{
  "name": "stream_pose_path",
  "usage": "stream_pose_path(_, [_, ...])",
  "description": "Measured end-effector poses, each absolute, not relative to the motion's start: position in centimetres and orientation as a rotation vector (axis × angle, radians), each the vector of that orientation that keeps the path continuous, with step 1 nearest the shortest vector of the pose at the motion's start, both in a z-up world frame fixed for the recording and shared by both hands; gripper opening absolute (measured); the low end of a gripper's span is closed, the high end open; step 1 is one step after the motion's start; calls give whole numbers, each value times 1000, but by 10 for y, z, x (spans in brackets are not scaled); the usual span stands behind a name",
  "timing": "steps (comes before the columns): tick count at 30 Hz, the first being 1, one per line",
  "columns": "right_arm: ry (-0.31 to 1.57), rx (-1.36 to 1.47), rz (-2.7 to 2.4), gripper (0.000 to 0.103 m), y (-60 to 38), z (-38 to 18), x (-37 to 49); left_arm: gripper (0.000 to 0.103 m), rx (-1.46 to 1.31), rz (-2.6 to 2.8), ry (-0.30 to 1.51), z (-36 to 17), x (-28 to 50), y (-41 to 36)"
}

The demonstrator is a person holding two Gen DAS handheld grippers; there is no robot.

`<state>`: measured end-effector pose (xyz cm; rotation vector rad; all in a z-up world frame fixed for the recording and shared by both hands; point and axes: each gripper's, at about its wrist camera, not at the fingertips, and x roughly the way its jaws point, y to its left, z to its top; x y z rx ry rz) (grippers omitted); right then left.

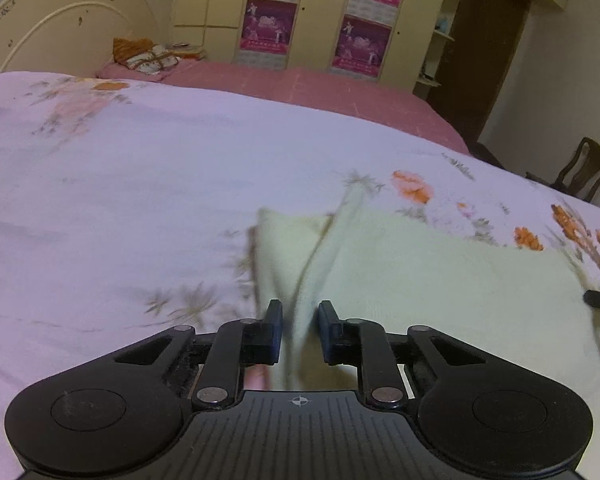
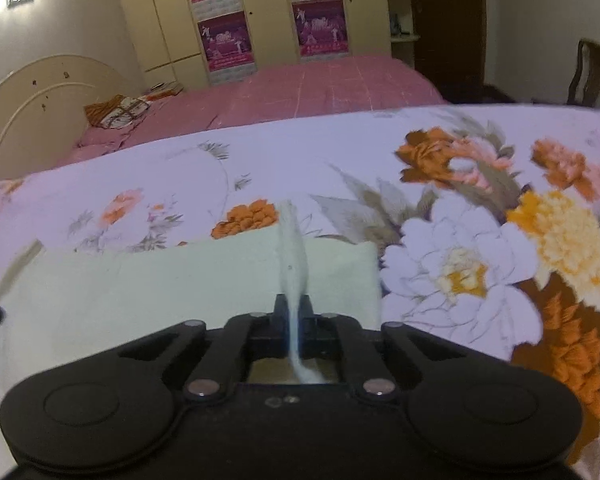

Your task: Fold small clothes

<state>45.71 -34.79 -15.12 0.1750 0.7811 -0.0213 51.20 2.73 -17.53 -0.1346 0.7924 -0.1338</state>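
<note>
The pale green, soft knit cloth garment (image 1: 440,280) lies spread on the wide bed with the lilac, orange-flowered cotton sheet (image 1: 120,200), near that bed's near edge and towards its flowered corner. It looks light and limp, a thing that will sag and drape from wherever it is pinched and keep no shape of its own; it is neither slippery nor fragile, though a thin fold could slide out of a loose pinch. The best hold, as I judge it, is at the two near corners or along the near hem, so the edge lifts straight and can be laid over evenly.

The right gripper (image 2: 294,312) has its jaws closed tight on a raised ridge of the garment (image 2: 180,300), which stands up as a narrow crest between them. The left gripper (image 1: 299,320) has its jaws narrowly apart with a fold of the cloth running up between them; motion blur hides whether the pads press on it, so I cannot tell if that side is gripped.

The sheet is soft and gives under load. Beyond it lies a second bed with a pink quilted cover (image 2: 320,88), then a cream wardrobe with magenta posters (image 2: 236,20), a curved cream headboard (image 1: 60,28) and a dark wooden chair (image 2: 592,72).
</note>
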Motion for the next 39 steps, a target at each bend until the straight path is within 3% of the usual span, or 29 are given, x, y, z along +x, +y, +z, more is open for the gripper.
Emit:
stream_pose_path(4, [785, 205, -70, 3, -361, -158, 459, 19, -161, -116, 793, -176, 511, 30])
stream_pose_path(7, [770, 202, -63, 20, -356, -151, 454, 20, -120, -111, 779, -168, 505, 24])
stream_pose_path(13, [702, 153, -37, 23, -346, -128, 433, 20, -43, -170, 713, -137, 490, -6])
stream_pose_path(14, [701, 160, -27, 24, -345, -125, 433, 28, -50, -193, 712, -134, 491, -13])
stream_pose_path(15, [699, 165, -10, 24, -342, -123, 432, 52, -56, -213, 715, -133, 494, -20])
stream_pose_path(17, [702, 157, 23, 27, -332, -122, 434, 87, -56, -231, 708, -134, 501, -34])
stream_pose_path(23, [734, 119, 77, 36, -304, -134, 450, 87, -71, -175, 800, -162, 540, -40])
stream_pose_path(29, [762, 128, -49, 33, -342, -157, 450, 87, -189, -52, 833, -185, 539, 9])
stream_pose_path(30, [756, 156, -53, 33, -350, -158, 447, 87, -212, -49, 817, -185, 535, 15])
stream_pose_path(31, [768, 152, -98, 42, -354, -159, 446, 87, -189, -42, 823, -183, 531, 15])
stream_pose_path(32, [771, 151, -113, 44, -357, -159, 444, 87, -167, -48, 821, -182, 527, 12])
stream_pose_path(39, [705, 118, -46, 44, -331, -138, 412, 87, -163, -144, 772, -156, 475, -3])
